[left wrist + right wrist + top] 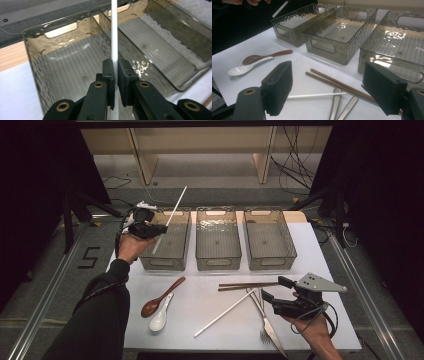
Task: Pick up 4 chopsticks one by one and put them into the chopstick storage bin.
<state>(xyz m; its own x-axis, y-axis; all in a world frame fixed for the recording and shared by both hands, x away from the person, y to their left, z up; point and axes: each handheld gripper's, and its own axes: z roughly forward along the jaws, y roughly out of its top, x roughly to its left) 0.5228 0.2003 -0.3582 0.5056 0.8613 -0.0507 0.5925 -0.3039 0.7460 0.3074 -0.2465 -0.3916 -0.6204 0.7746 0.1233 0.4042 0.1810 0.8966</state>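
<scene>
My left gripper [161,228] is shut on a long white stick [171,217] and holds it slanted above the left clear bin [148,262]. In the left gripper view the two black jaws [114,72] pinch the stick [114,30], which rises straight up over that bin [32,50]. My right gripper [275,288] hovers open at the table's front right, just right of a pair of brown chopsticks [247,285]. In the right gripper view its pads [279,85] stand wide apart around nothing, with the chopsticks [337,83] lying beyond them.
Three clear bins stand in a row: left [287,35], middle [218,262], right [270,262]. On the white mat lie a wooden spoon [160,297], a white spoon [161,316], a second white stick [225,312], and a fork and knife [266,320].
</scene>
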